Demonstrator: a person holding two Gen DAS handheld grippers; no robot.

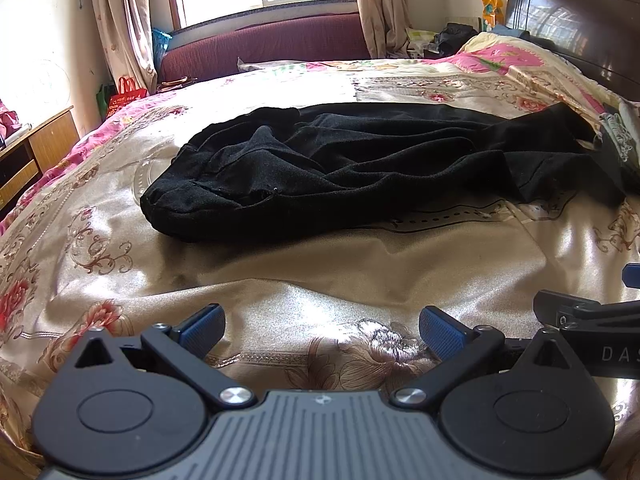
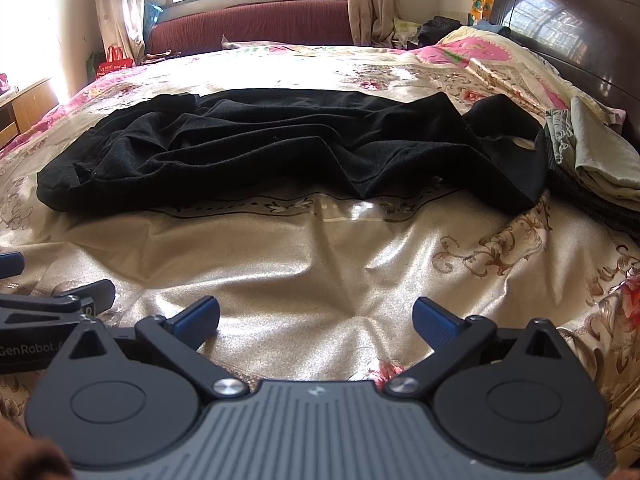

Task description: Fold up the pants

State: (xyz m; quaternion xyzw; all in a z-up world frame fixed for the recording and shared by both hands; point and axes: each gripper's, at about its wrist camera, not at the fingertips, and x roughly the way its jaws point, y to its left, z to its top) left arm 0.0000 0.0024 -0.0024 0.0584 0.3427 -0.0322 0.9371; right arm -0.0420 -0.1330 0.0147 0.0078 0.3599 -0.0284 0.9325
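Note:
Black pants [image 1: 360,164] lie crumpled across the bed, waist end at the left and legs trailing right; the right wrist view shows the same pants [image 2: 280,148] stretched sideways. My left gripper [image 1: 322,330] hovers low over the bedspread, well short of the pants, open with nothing between its blue pads. My right gripper [image 2: 316,322] stands beside it, also open and empty. Part of the right gripper [image 1: 592,316] shows at the right edge of the left wrist view. The left gripper [image 2: 52,304] shows at the left edge of the right wrist view.
A shiny floral bedspread [image 1: 280,272] covers the bed. Folded grey-green clothes [image 2: 600,160] are stacked at the right by the dark headboard [image 2: 568,24]. A maroon couch [image 1: 264,44] stands under the window, a wooden cabinet [image 1: 36,148] at the left.

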